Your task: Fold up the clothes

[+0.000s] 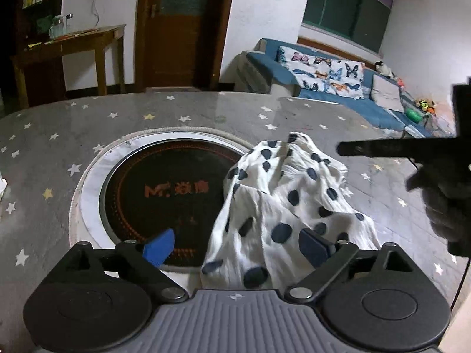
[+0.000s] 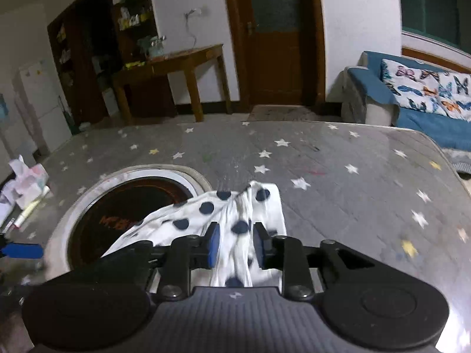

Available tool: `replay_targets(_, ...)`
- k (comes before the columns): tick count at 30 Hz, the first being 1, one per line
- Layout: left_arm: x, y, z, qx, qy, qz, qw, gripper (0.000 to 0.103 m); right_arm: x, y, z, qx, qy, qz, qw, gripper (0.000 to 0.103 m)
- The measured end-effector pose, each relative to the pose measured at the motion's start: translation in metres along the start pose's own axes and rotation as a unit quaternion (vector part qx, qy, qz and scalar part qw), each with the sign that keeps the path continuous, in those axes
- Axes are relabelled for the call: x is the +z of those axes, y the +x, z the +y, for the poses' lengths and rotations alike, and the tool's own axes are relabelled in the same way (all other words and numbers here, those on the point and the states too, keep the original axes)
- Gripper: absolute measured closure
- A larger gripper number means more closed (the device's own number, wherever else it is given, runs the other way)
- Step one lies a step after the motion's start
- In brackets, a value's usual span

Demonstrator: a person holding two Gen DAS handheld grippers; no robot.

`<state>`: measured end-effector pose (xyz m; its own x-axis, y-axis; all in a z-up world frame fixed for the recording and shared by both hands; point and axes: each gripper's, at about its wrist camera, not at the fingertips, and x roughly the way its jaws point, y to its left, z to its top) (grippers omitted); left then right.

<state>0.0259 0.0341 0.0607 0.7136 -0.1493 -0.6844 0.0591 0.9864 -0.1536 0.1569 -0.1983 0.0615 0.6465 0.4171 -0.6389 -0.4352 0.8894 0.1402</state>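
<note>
Right tongs (image 2: 236, 245) pinch crumpled white, navy-dotted cloth (image 2: 235, 214); left tongs (image 1: 237, 242) gape wide around its soft folds above the star-printed grey tabletop (image 1: 88, 135).

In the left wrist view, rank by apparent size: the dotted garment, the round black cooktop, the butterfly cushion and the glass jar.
1-2. Round black glass cooktop and white navy-dotted garment: similar, garment nearer, unranked.
3. Butterfly-print cushion.
4. Clear glass jar, far off.

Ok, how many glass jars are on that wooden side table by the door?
2, both at the back left end of the wooden side table in the left wrist view: one glass jar and another just right of it. The right wrist view blurs them, so more may be hidden.
</note>
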Motion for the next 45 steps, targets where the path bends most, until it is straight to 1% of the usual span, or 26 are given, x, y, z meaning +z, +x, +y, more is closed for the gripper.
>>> replay_targets(5, 0.006, 0.017, 0.005, 0.007, -0.004, 0.010, 0.9999, 0.005, 0.015, 0.055, -0.003, -0.011, 0.003, 0.022, 1.000, 0.074)
replay_targets(11, 0.014, 0.037, 0.011, 0.016, -0.010, 0.022, 0.9996, 0.003, 0.015, 0.092, -0.008, -0.011, 0.016, 0.045, 0.999, 0.074)
replay_targets(13, 0.015, 0.042, 0.010, 0.017, -0.012, 0.025, 0.9995, 0.003, 0.012, 0.097, -0.008, -0.008, 0.017, 0.049, 0.999, 0.082)
replay_targets(14, 0.015, 0.044, 0.010, 0.016, -0.013, 0.027, 0.9994, 0.002, 0.011, 0.098, -0.008, -0.006, 0.019, 0.051, 0.999, 0.094)
replay_targets(16, 0.015, 0.046, 0.009, 0.015, -0.014, 0.029, 0.9994, 0.001, 0.009, 0.094, -0.010, -0.001, 0.026, 0.050, 0.998, 0.098)
replay_targets(19, 0.014, 0.048, 0.007, 0.016, -0.012, 0.031, 0.9993, 0.001, 0.008, 0.073, -0.014, -0.011, 0.023, 0.022, 0.999, 0.099)
replay_targets(25, 0.010, 0.050, 0.004, 0.019, -0.008, 0.034, 0.9992, 0.001, -0.002, 0.012, -0.036, -0.054, 0.029, -0.016, 0.998, 0.099)
replay_targets(31, 0.004, 0.050, 0.000, 0.018, 0.001, 0.040, 0.9991, 0.001, -0.014, -0.048, -0.059, -0.096, 0.036, -0.051, 0.993, 0.099)
replay_targets(33, 0.001, 0.051, 0.000, 0.018, 0.003, 0.043, 0.9989, 0.001, -0.023, -0.055, -0.069, -0.108, 0.046, -0.040, 0.992, 0.098)
replay_targets(34, 0.000, 0.051, 0.000, 0.019, 0.003, 0.044, 0.9988, 0.001, -0.030, -0.056, -0.074, -0.117, 0.053, -0.030, 0.991, 0.098)
replay_targets(36, -0.002, 0.052, 0.001, 0.019, 0.004, 0.046, 0.9987, 0.001, -0.046, -0.055, -0.084, -0.127, 0.072, -0.004, 0.989, 0.093)
replay_targets(39, -0.003, 0.051, 0.001, 0.020, 0.006, 0.046, 0.9987, 0.001, -0.064, -0.053, -0.093, -0.150, 0.087, 0.026, 0.984, 0.092)
replay_targets(41, -0.003, 0.051, 0.002, 0.022, 0.007, 0.045, 0.9987, 0.001, -0.068, -0.055, -0.095, -0.164, 0.087, 0.025, 0.982, 0.091)
replay_targets(42, 0.000, 0.050, 0.001, 0.023, 0.007, 0.041, 0.9989, 0.001, -0.066, -0.057, -0.095, -0.164, 0.085, 0.018, 0.983, 0.089)
replay_targets(43, 0.002, 0.050, 0.001, 0.024, 0.007, 0.037, 0.9990, 0.001, -0.063, -0.059, -0.093, -0.162, 0.083, 0.011, 0.983, 0.088)
replay_targets(45, 0.010, 0.053, -0.002, 0.025, 0.010, 0.031, 0.9992, 0.002, -0.050, -0.058, -0.086, -0.148, 0.072, -0.004, 0.986, 0.087)
